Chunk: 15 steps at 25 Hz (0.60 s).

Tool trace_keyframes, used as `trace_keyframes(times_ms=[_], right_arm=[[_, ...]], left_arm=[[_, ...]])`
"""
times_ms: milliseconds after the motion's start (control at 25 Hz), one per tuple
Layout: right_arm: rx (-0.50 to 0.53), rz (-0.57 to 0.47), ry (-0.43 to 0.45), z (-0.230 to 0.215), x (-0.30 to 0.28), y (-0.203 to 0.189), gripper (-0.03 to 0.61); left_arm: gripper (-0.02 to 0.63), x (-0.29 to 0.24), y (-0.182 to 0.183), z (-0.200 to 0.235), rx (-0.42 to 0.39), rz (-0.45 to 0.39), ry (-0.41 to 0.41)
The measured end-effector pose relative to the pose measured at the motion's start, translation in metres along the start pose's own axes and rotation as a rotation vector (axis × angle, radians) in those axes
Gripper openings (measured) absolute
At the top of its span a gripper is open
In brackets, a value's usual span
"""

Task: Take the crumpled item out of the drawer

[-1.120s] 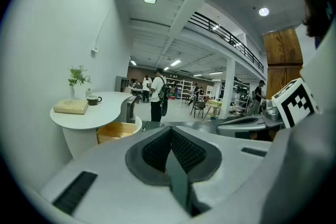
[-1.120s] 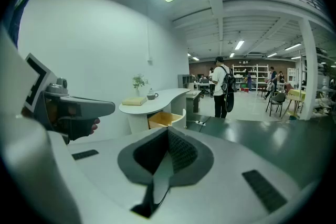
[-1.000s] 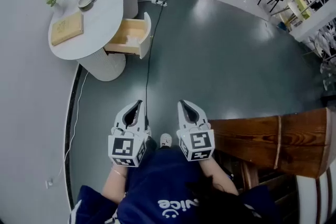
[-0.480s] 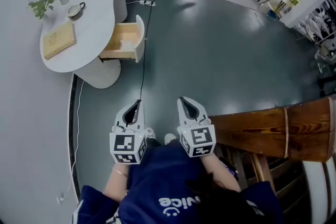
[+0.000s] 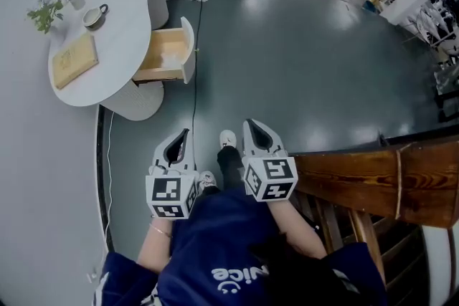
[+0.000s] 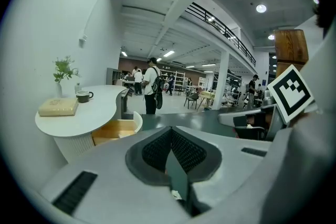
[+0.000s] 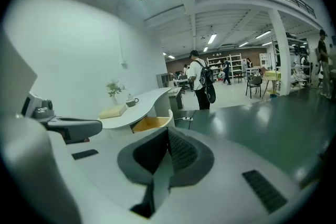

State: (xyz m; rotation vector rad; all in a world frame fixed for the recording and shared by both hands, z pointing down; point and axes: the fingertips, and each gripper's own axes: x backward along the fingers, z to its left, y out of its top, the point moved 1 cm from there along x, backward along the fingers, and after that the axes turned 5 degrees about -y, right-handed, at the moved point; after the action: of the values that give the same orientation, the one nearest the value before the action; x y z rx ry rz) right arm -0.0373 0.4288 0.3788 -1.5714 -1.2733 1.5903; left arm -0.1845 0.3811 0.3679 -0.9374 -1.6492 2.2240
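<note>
Here the person stands on the dark floor [image 5: 301,68], well apart from the white bench [image 5: 122,3]. The drawer [image 5: 188,46] is pulled out from the bench's side, with its wooden inside open to view from above.

- **Grippers:** The left gripper [image 5: 183,136] and the right gripper [image 5: 251,128] are held side by side close to the body. Each has its jaws pressed together with nothing between them.
- **Position of the task's thing:** A pale patch inside the drawer is taken to be the crumpled item [image 5: 174,51]. It lies toward the front panel, but it is too small here to make out its material or outline.
- **Expected handling:** Judged from the task wording and the pale colour, it is probably paper or thin cloth. That would make it light, soft and yielding rather than fragile, and it would squash under the pads rather than resist them.
- **Suggested hold:** A raised fold or ridge near the top, pinched from above, seems best, because the drawer walls close in the sides. A shallow pinch may pull free of a loose fold.

On the bench top are a book [image 5: 73,59], a cup [image 5: 93,16] and a small plant [image 5: 43,11], all clear of the drawer. A cable [image 5: 194,93] runs across the floor just beside the drawer.
</note>
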Motion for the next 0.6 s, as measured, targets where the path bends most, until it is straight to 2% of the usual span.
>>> trace_keyframes(times_ms=[120,280,600], right_arm=[[-0.039,0.028,-0.014,-0.009,-0.028,0.001,0.008],[-0.079,0.080,0.008,-0.016,-0.072,0.006,0.008],[-0.089,0.133,0.110,-0.020,-0.162,0.044,0.008]], left_arm=[[0.005,-0.016,0.001,0.013,0.004,0.016,0.022],[0.005,-0.047,0.010,0.030,0.017,0.035,0.060],[0.005,-0.123,0.043,0.063,0.032,0.081,0.114]])
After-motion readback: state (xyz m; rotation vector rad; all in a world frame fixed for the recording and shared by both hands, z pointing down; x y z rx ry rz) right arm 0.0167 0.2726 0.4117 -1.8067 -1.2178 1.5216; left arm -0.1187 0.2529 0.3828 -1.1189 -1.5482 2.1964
